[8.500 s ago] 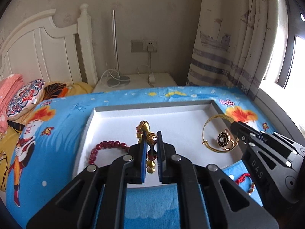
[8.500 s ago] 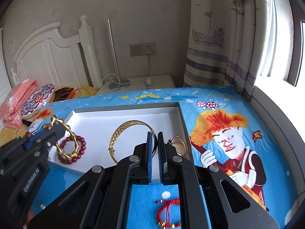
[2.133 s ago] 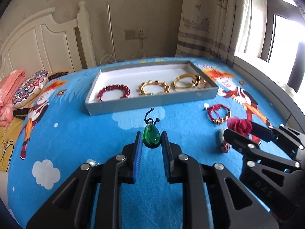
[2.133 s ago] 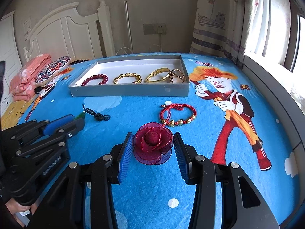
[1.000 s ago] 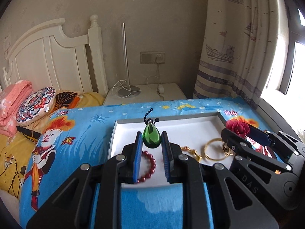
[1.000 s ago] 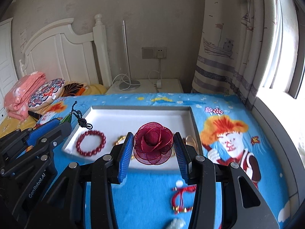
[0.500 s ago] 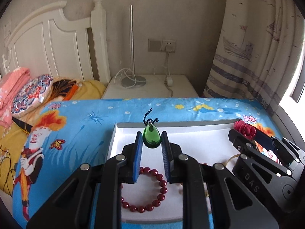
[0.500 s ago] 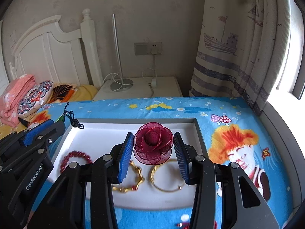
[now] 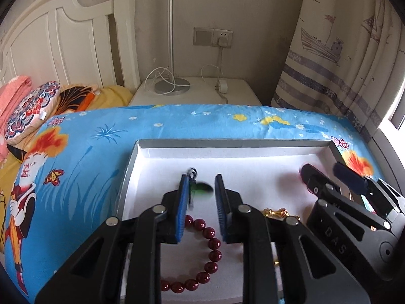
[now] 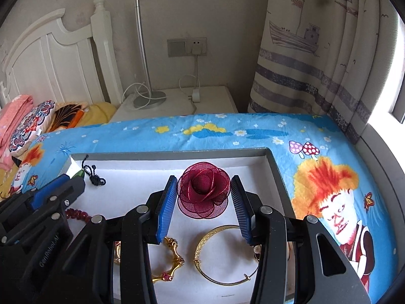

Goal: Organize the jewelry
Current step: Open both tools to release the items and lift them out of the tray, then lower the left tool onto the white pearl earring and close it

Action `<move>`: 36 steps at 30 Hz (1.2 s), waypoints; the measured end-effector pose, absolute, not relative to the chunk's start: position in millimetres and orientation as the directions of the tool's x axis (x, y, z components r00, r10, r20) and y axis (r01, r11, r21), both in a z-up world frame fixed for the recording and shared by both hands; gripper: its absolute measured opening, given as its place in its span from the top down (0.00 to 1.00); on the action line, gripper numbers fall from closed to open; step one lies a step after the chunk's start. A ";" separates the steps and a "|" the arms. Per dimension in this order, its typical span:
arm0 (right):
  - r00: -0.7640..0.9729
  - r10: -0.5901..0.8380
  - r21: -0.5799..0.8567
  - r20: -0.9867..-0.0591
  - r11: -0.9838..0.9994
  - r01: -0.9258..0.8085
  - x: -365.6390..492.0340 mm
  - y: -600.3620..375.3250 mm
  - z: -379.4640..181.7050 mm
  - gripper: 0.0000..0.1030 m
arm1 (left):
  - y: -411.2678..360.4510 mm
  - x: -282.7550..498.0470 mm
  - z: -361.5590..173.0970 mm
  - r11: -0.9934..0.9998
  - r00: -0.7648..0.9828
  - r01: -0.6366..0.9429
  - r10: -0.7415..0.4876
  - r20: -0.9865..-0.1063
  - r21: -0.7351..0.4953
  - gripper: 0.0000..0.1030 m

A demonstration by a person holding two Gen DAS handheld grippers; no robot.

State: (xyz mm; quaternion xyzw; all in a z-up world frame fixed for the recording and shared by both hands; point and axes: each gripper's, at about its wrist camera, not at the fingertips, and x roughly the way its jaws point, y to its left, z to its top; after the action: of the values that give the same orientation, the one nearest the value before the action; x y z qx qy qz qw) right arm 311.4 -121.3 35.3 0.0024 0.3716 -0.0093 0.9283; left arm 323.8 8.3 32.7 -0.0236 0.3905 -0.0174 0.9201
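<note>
Left tool (image 9: 200, 197): jaws opening over the tray's far left area; the green pendant (image 9: 202, 187) is seen blurred between the pads, no longer pressed, with its black knotted cord (image 10: 95, 176) trailing beyond the fingertips. The pendant is judged small, hard and smooth, likely to slip on a hard pinch; the drop's flat sides are the best place to take hold, as the cord is limp and gives no control

Tray (image 10: 174, 155): grey-walled, white-lined, resting on the blue cartoon bedspread (image 10: 316, 152). Contents, left to right:
- red bead bracelet (image 9: 211, 250), lying flat below the left tool; judged stiff enough in its ring shape, beads smooth and rolling
- gold link bracelet (image 10: 174, 261), near the front wall; jointed, expected to sag if lifted by one link
- gold bangle (image 10: 222, 255), just beside it; rigid, thin, best pinched across the band

Right tool (image 10: 203, 197): pads closed on the red mesh rose (image 10: 202, 192), which is held above the tray's white floor towards its right half. The rose is judged very light, soft and crushable; its gauze petals are gripped at the outer edges, so gentle pressure is advised
</note>
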 end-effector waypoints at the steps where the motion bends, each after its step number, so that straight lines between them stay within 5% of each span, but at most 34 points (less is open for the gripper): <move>1: 0.721 -0.016 -0.004 -0.693 1.000 0.018 311.9 -121.1 33.7 0.58 | 9.7 323.2 33.5 0.998 0.696 0.012 -0.055 -0.716 -0.065 0.71; 5: 0.719 -0.017 0.000 -0.695 1.000 0.024 311.3 -122.4 32.3 0.42 | 17.0 315.5 43.8 0.997 0.718 -0.003 -0.051 -0.694 -0.076 0.52; 11: 0.750 -0.014 0.017 -0.661 0.999 0.033 299.8 -129.9 49.0 0.27 | 29.6 283.9 70.5 0.998 0.774 -0.039 -0.005 -0.634 -0.056 0.35; 17: 0.797 -0.019 0.028 -0.603 0.999 0.045 268.2 -142.5 77.1 0.19 | 43.4 240.8 82.6 0.997 0.788 -0.027 -0.024 -0.615 -0.073 0.30; 36: 0.809 -0.076 0.001 -0.583 0.996 0.094 121.4 -210.0 68.8 0.18 | 73.4 76.8 56.8 0.996 0.765 -0.069 0.014 -0.643 -0.062 0.30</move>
State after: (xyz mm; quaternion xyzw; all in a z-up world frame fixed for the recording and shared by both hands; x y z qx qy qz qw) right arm 121.4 -210.0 68.8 0.0147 0.3056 -0.0449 0.9510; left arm 76.8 73.4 56.8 -0.0408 0.3417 0.0221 0.9386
